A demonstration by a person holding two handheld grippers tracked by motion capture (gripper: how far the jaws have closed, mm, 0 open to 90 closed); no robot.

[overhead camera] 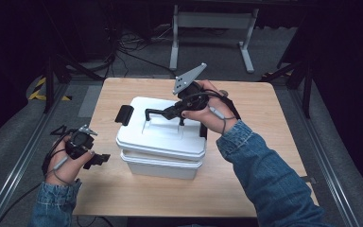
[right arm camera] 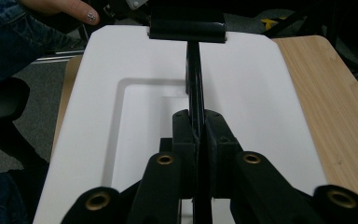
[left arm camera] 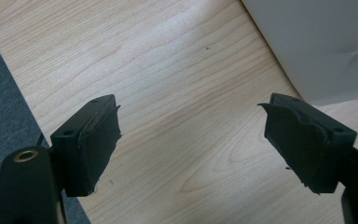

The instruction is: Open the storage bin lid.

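Note:
A white lidded box stands in the middle of the wooden table. Its lid carries a thin black handle, swung up. My right gripper is shut on that handle from the right. In the right gripper view the jaws pinch the handle bar edge-on above the lid, with my right gripper closed tight. A black latch sticks out at the lid's left end. My left gripper stands open by the box's front left, jaws wide over bare wood.
The box wall lies just ahead and right of the left jaws. The table's left edge is close beside them, with grey floor beyond. A metal table frame and cables lie on the floor behind.

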